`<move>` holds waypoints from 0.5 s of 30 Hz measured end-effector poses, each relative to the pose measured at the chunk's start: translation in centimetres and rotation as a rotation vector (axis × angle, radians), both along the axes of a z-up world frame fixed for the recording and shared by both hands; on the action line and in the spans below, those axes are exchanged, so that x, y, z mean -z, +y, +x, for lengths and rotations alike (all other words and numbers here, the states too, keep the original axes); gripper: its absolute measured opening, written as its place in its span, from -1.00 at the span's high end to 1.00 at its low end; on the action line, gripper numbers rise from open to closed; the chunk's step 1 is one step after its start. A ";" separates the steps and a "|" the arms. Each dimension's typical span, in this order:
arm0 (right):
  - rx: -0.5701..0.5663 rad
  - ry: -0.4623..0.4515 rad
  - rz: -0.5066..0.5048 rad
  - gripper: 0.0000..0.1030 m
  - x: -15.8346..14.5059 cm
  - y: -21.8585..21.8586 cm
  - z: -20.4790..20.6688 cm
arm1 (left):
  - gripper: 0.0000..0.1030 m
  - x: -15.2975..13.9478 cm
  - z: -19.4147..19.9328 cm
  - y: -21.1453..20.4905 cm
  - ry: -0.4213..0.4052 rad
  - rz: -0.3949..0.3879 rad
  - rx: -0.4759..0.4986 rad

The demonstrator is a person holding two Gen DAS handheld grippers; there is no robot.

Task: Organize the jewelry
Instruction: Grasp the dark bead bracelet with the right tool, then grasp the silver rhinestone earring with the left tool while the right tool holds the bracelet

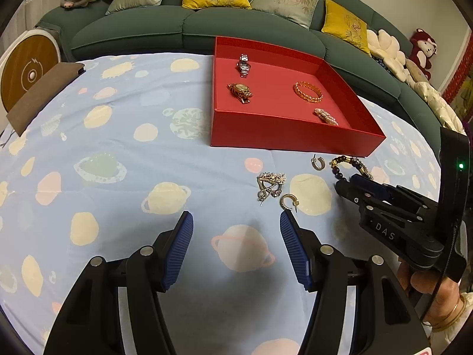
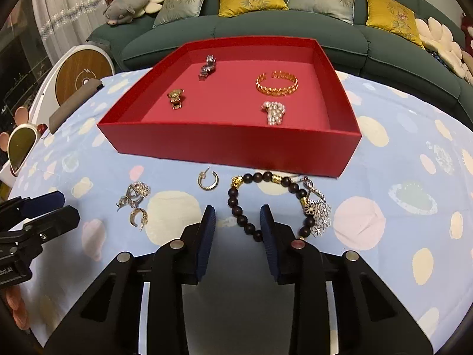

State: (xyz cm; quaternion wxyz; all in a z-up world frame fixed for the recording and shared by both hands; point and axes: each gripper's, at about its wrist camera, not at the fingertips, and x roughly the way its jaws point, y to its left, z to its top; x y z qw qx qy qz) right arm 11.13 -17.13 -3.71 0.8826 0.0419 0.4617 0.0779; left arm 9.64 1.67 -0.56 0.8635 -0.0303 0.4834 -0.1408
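A: Red box [image 2: 233, 145] sits at the far side of the table [image 1: 118, 153], on a blue planet-print cloth. Inside it: a silver watch [image 2: 207, 67], a gold watch [image 2: 175, 98], a gold bangle [image 2: 277, 82] and a pearl piece [image 2: 274, 112], all lying apart from one another.

B: And on the cloth just in front of the box?

A: A dark beaded bracelet [image 2: 236, 204] with gold beads, a silver flower earring [image 2: 319, 213] touching its right edge, one hoop earring [image 2: 208, 181] near the box wall, and to the left a second flower earring [image 2: 134, 193] just beside another hoop [image 2: 139, 217].

B: Right claw [image 2: 238, 227]?

A: Low over the bracelet, fingers [image 2: 207, 230] astride the string's near arc. Jaws part-closed, with a clear gap; the beads are between them, but the pads aren't pressing.

B: Left claw [image 1: 236, 230]?

A: Spread wide, nothing between its pads, hovering over bare cloth just short of that hoop and flower pair.
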 end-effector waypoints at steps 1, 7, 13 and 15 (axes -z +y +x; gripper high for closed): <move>-0.002 -0.011 -0.006 0.46 0.0 0.1 -0.2 | -0.14 0.2 0.0 -0.1 0.009 -0.007 0.004; -0.012 0.011 -0.015 0.85 -0.1 0.0 -0.7 | -0.14 0.8 0.1 -1.1 0.001 0.000 0.015; -0.017 0.045 0.008 0.86 -0.4 -0.2 -2.0 | -0.14 1.7 0.7 -2.2 -0.013 0.006 0.019; -0.018 0.058 0.029 0.86 -0.6 -0.4 -2.7 | -0.14 1.8 1.0 -2.4 -0.020 -0.005 0.017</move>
